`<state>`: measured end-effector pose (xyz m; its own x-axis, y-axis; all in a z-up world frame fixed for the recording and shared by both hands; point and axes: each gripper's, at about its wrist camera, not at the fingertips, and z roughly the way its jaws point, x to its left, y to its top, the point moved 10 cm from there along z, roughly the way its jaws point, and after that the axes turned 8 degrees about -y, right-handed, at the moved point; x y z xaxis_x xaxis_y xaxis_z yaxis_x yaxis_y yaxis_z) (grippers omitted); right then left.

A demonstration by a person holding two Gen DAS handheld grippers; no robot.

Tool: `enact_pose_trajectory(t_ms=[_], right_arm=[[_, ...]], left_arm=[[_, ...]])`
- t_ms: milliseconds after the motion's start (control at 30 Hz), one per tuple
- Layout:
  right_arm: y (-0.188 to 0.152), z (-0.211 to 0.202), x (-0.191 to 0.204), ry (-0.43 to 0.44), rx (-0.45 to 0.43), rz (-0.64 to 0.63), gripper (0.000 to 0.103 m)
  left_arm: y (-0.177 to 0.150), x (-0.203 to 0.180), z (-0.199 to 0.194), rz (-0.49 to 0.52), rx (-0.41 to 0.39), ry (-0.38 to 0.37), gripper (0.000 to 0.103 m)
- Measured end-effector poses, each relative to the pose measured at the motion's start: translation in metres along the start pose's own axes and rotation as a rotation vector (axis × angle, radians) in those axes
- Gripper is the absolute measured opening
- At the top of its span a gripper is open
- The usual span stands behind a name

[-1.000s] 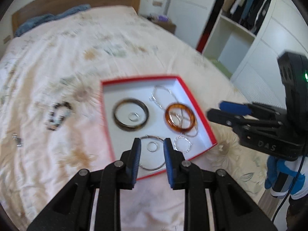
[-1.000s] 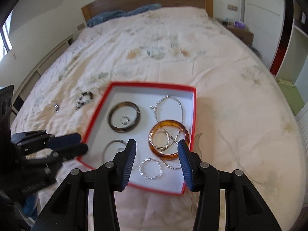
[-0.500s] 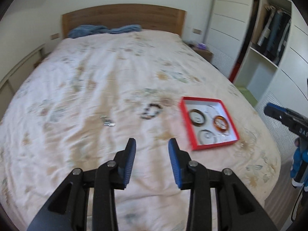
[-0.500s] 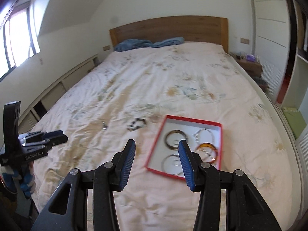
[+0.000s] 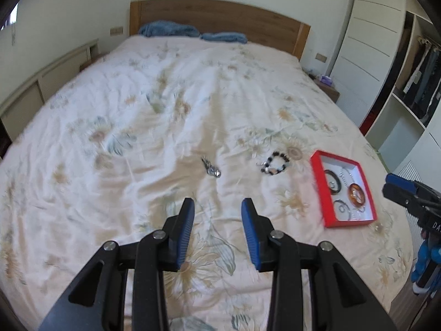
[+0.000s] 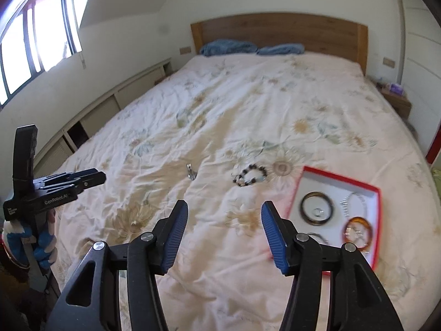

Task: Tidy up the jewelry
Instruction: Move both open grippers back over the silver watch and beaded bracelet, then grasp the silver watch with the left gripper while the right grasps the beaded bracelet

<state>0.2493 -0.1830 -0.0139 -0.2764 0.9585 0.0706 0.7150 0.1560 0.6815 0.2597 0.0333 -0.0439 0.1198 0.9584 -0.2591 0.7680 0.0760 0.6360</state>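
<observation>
We hold both grippers, left [image 5: 217, 211] and right [image 6: 224, 215], open and empty; the red tray [image 5: 317, 175] lies lengthwise toward the headboard [image 5: 220, 19].

Red tray [image 6: 377, 193] partly behind fingers [image 6: 271, 231]

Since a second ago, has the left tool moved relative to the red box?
Yes. The left tool has pulled back and to the left of the red box, which was right under its tips and now lies far off right. Its jaws have just been opening, empty.
</observation>
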Motion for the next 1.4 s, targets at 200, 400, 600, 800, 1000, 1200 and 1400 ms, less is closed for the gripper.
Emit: enact_pose_trajectory(t_ms=[200, 400, 600, 800, 1000, 1200, 1400], right_arm=[[-0.010, 0.080, 0.008, 0.024, 0.101, 0.017, 0.055], [-0.015, 0.160, 0.003, 0.032, 0.185, 0.076, 0.056], [-0.015, 0.220, -0.007, 0.044, 0.234, 0.145, 0.056], [-0.008, 0.254, -0.010, 0.047, 0.237, 0.180, 0.058], [0.017, 0.282, -0.013, 0.013, 0.205, 0.183, 0.059], [0.027, 0.308, -0.016, -0.066, 0.206, 0.154, 0.045], [0.022, 0.301, -0.029, -0.054, 0.201, 0.175, 0.019]], left_arm=[[-0.007, 0.007, 0.084, -0.049, 0.088, -0.035, 0.034], [0.005, 0.022, 0.161, -0.123, 0.133, -0.053, 0.034], [0.019, 0.040, 0.217, -0.136, 0.152, -0.021, 0.034], [0.020, 0.049, 0.238, -0.150, 0.140, -0.017, 0.034], [0.022, 0.050, 0.242, -0.133, 0.120, -0.005, 0.033], [0.022, 0.050, 0.245, -0.128, 0.112, 0.001, 0.029], [0.022, 0.049, 0.240, -0.132, 0.099, -0.021, 0.022]])
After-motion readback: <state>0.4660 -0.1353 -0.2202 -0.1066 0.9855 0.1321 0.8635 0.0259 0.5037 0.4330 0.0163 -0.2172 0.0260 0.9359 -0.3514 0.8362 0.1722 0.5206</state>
